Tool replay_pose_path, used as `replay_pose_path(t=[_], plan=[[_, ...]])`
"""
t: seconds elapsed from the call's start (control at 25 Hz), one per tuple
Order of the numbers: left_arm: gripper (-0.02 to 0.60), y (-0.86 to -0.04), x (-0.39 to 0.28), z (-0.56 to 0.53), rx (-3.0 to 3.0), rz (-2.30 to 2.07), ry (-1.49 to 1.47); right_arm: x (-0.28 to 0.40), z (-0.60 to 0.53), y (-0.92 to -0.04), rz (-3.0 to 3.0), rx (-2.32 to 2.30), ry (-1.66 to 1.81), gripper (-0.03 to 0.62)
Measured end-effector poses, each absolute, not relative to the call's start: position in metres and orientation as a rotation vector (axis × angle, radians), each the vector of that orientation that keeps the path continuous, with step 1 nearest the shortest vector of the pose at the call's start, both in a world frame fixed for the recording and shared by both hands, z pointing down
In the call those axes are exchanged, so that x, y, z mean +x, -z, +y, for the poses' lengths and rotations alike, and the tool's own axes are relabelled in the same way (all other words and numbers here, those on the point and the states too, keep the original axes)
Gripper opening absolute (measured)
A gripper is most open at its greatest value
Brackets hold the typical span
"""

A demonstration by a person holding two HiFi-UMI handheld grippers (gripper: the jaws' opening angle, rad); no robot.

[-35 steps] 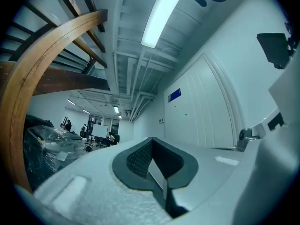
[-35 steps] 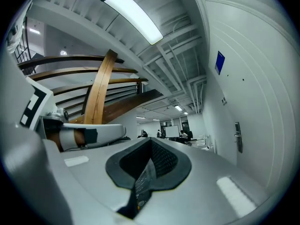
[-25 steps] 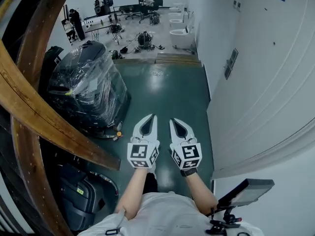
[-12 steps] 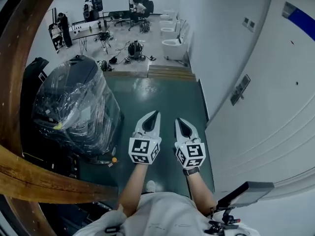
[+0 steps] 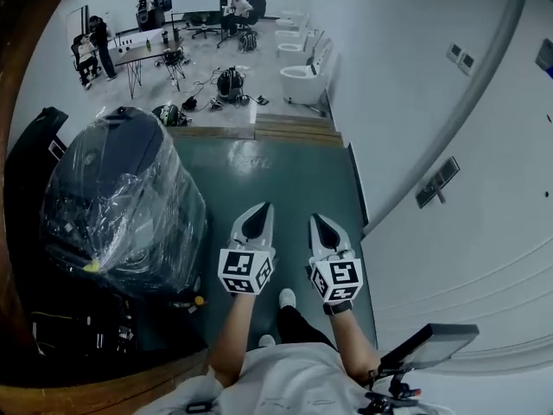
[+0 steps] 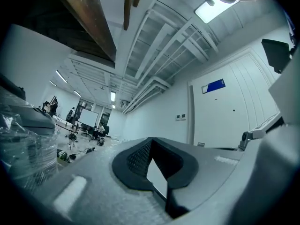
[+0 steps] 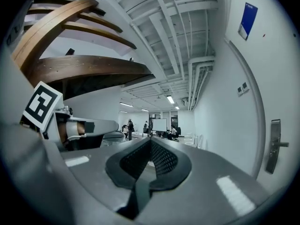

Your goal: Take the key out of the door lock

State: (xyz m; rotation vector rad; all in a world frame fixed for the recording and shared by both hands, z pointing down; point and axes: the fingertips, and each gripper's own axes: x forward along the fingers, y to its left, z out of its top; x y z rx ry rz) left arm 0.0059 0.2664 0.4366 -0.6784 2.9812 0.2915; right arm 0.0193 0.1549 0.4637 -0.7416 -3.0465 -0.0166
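Observation:
Both grippers are held side by side in front of the person, over the green floor, pointing down the corridor. My left gripper (image 5: 263,210) is shut with nothing between its jaws, and its closed tips (image 6: 151,142) show only the room beyond. My right gripper (image 5: 316,220) is shut and empty too, jaws meeting (image 7: 151,142). The white door (image 5: 484,171) stands to the right, and its lock plate with lever handle (image 5: 436,182) is well right of and beyond the right gripper. The right gripper view catches that handle (image 7: 274,146) at its right edge. No key is discernible at this distance.
A plastic-wrapped machine (image 5: 121,197) fills the left side of the corridor. Curved wooden beams (image 7: 79,69) hang overhead on the left. A low step (image 5: 259,130) crosses ahead, with toilets (image 5: 298,76) and people at a table (image 5: 130,46) beyond. A small screen (image 5: 428,342) sits near the person's right.
The view has swung right and forward: the wooden beam slid out at the lower left, and the door's lock plate moved lower and closer. Both grippers stayed shut, side by side.

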Motion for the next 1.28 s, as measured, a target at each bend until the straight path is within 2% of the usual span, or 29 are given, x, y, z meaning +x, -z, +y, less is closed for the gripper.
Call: replay_pose_path(t=[0.2, 0.36, 0.56, 0.72, 0.96, 1.28], plan=[[0.0, -0.442, -0.062, 0.25, -0.768, 2.955, -0.239, -0.057, 0.162, -0.473, -3.056, -0.734, -0.014, 0.006], [0.0, -0.44, -0.141, 0.234, -0.842, 2.947, -0.249, -0.132, 0.152, -0.471, -3.089, -0.681, -0.063, 0.006], [0.0, -0.415, -0.238, 0.198, -0.968, 2.919, -0.239, -0.22, 0.122, -0.44, -3.189, -0.553, 0.024, 0.006], [0.0, -0.401, -0.287, 0.162, -1.079, 2.866, -0.184, -0.272, 0.088, -0.427, -3.231, -0.447, -0.03, 0.006], [0.0, -0.422, -0.334, 0.101, -1.297, 2.829, -0.205, -0.301, 0.025, -0.443, -3.215, -0.21, -0.094, 0.006], [0.0, -0.433, -0.359, -0.054, -1.806, 2.565, -0.204, -0.3, -0.093, -0.474, -3.145, 0.323, -0.143, 0.006]])
